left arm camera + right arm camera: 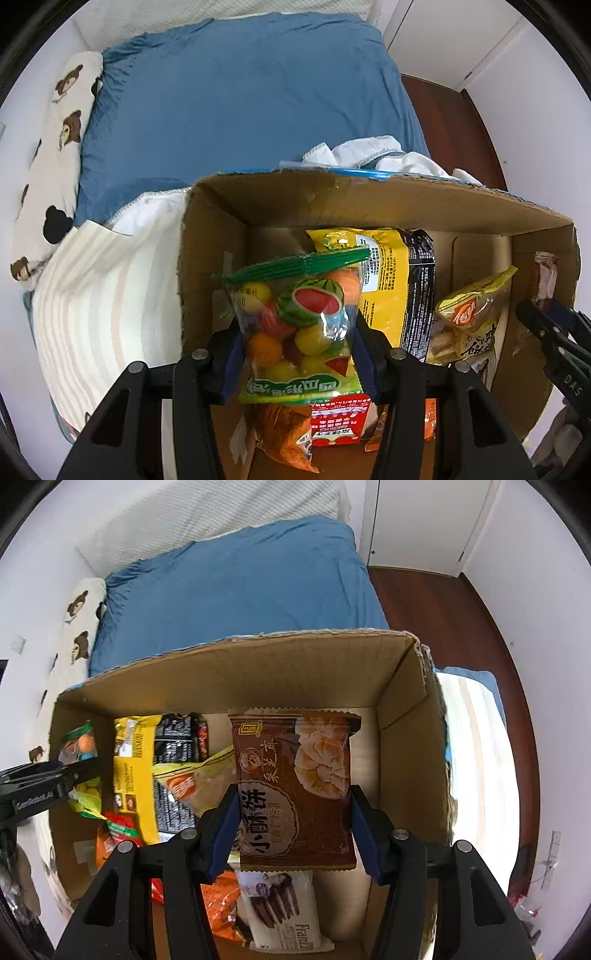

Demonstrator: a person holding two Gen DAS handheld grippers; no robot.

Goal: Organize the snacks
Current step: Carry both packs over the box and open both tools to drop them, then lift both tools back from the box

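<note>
My left gripper is shut on a clear bag of fruit candy with a green top, held over the left end of the cardboard box. My right gripper is shut on a brown pastry packet, held over the right part of the same box. In the box lie a yellow and black packet, a yellow biscuit bag, a red packet, orange packets and a white Franzzi wafer pack. The left gripper and candy bag also show in the right wrist view.
The box stands on a bed with a blue duvet. A bear-print pillow lies at the left, a striped cloth beside the box, white cloth behind it. Dark wooden floor and white walls are at the right.
</note>
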